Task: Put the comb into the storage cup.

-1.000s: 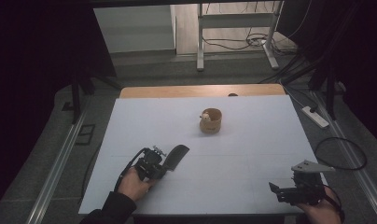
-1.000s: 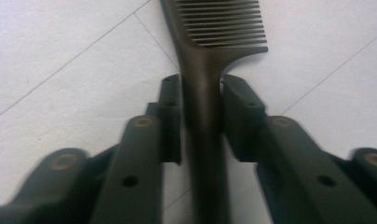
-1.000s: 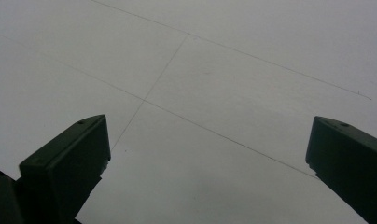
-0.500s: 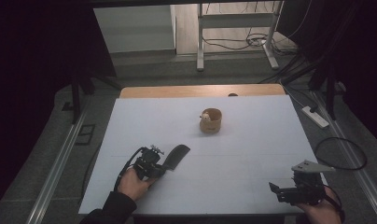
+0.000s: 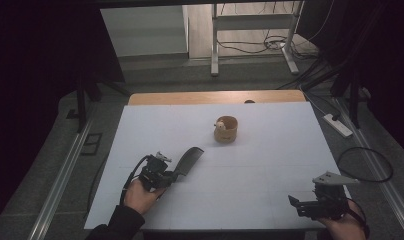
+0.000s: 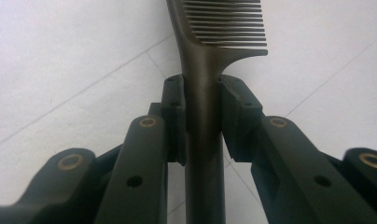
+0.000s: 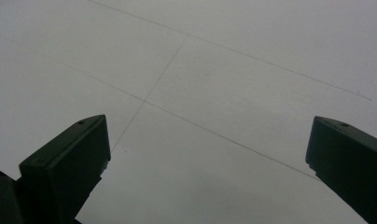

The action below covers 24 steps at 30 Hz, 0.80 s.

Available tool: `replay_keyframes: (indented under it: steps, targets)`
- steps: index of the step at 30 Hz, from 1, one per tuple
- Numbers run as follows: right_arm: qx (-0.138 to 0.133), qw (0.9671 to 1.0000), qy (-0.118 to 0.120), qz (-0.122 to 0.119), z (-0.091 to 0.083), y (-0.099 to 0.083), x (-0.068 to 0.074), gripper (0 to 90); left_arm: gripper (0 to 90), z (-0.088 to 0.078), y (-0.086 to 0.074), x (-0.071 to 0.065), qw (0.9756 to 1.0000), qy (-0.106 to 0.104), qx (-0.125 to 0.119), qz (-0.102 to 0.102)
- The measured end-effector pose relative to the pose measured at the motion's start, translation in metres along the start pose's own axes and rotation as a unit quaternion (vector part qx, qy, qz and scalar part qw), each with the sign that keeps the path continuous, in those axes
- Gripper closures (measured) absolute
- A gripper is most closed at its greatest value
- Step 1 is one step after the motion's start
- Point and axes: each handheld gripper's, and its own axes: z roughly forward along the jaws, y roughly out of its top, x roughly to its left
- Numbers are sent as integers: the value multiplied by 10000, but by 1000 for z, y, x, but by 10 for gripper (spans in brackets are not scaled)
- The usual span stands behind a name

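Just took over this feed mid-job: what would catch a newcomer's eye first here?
The left hand-held gripper stands out: its jaws are clamped on the handle of a dark comb, low over the white table at front left. Next comes a small tan cup standing alone near the table's middle. The right hand-held gripper waits open at the front right corner.

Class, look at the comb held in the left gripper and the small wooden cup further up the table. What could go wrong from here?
1. The left gripper clamps the comb only at its narrow handle, so the long toothed end may swing or slip if moved quickly.
2. The cup is small and seems to hold something already; a misjudged reach with the comb might tip it.
3. The right gripper stands open and apart, so it could not steady the cup.
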Motion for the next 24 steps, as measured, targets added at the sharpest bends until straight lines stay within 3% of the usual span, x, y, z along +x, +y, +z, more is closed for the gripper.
replay_keyframes:
  steps: [5, 11, 16, 20, 24]
  targets:
    - [-4, 10000, -1, -3, 0, 0, 0, 0, 717, -5, -1, -1, 9997, -104, -234, 36]
    - [-2, 10000, -1, -5, 0, 0, 0, 0, 717, -13, -1, -6, 9979, -121, -581, 256]
    - [-8, 10000, 2, -1, 0, 0, 0, 1, 717, -18, -1, -11, 9963, -205, -741, 384]
    - [-14, 10000, 6, 1, 0, 0, 0, 1, 717, -20, -2, -18, 9946, -398, -788, 550]
    - [-24, 10000, 14, -6, -1, 0, 0, 0, 717, -23, -3, -24, 9928, -407, -833, 759]
